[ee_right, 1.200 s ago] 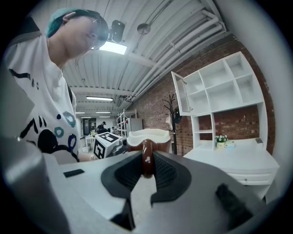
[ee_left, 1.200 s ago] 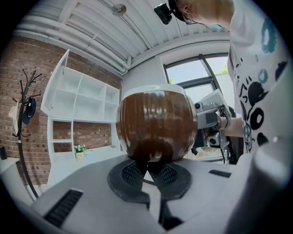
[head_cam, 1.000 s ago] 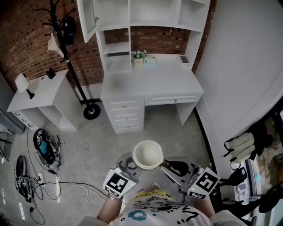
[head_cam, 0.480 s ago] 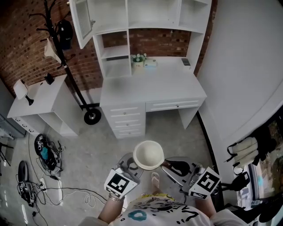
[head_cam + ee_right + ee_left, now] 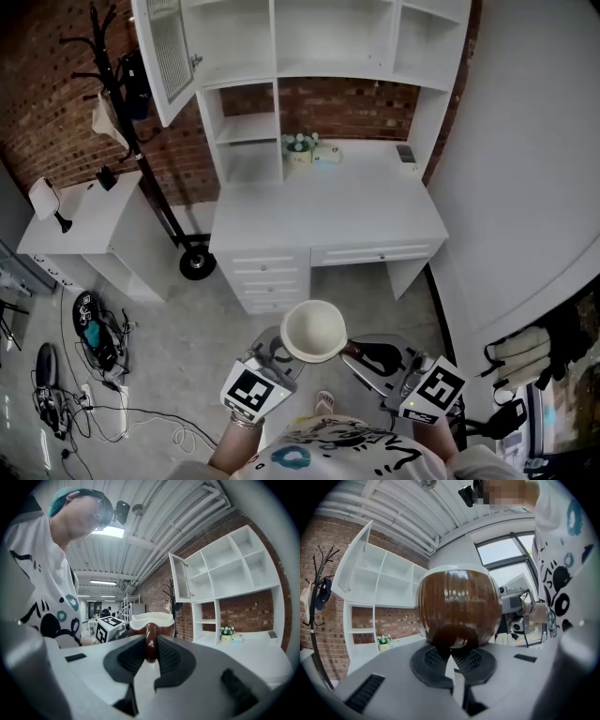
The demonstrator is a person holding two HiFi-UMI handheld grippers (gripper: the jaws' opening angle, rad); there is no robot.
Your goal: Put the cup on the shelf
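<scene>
Head view: cup (image 5: pixel 314 330) sits near me, between my left gripper (image 5: pixel 272 354) and right gripper (image 5: pixel 367 356); the shelf (image 5: pixel 328 37) is far off, above the desk (image 5: pixel 328 202).
Left gripper view: jaws pinch the cup's brown base.
Right gripper view: jaws clamped on its handle (image 5: pixel 150 641).
Risk: probably slips if my hands drift apart walking.

I'm in a home-office corner of an industrial loft: white desk (image 5: pixel 328 202) with shelves (image 5: pixel 333 37), brick wall (image 5: pixel 47 94), coat rack (image 5: pixel 161 178), cables (image 5: pixel 56 403) on the concrete floor (image 5: pixel 187 328), ceiling pipes (image 5: pixel 178 531).
</scene>
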